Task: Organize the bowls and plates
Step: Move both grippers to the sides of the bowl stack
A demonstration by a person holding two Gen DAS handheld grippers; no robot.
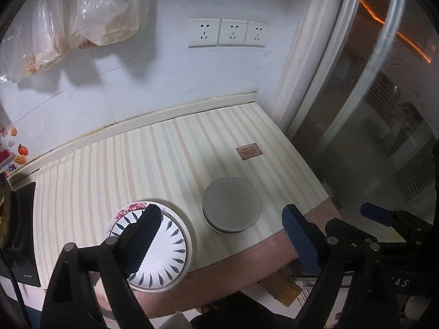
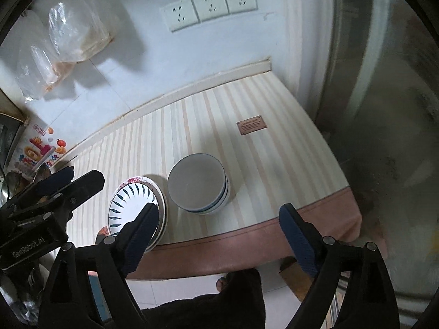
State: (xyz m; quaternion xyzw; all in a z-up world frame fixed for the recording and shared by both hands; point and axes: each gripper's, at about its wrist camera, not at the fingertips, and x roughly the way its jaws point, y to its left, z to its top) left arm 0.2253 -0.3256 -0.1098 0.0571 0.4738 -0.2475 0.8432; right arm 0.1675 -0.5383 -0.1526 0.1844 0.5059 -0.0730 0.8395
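A stack of white plates [image 1: 167, 249] with a dark leaf pattern, a floral-rimmed one underneath, sits near the front edge of the striped tablecloth [image 1: 123, 164]. Right of it stands a stack of grey-white bowls [image 1: 231, 205]. My left gripper [image 1: 221, 213] hangs above both stacks, open and holding nothing. In the right wrist view the same plates [image 2: 131, 205] and bowls [image 2: 197, 183] lie below my right gripper [image 2: 219, 212], which is open with nothing between its blue pads. The left gripper [image 2: 78, 178] shows at that view's left edge, over the table [image 2: 260, 150].
Three wall sockets [image 1: 229, 33] and hanging plastic bags [image 1: 82, 19] are on the back wall. A brown label [image 1: 249, 150] lies on the cloth. A black cooktop [image 1: 24, 219] sits at the left, a glass door [image 1: 384, 109] at the right. A person's foot [image 2: 222, 282] is below.
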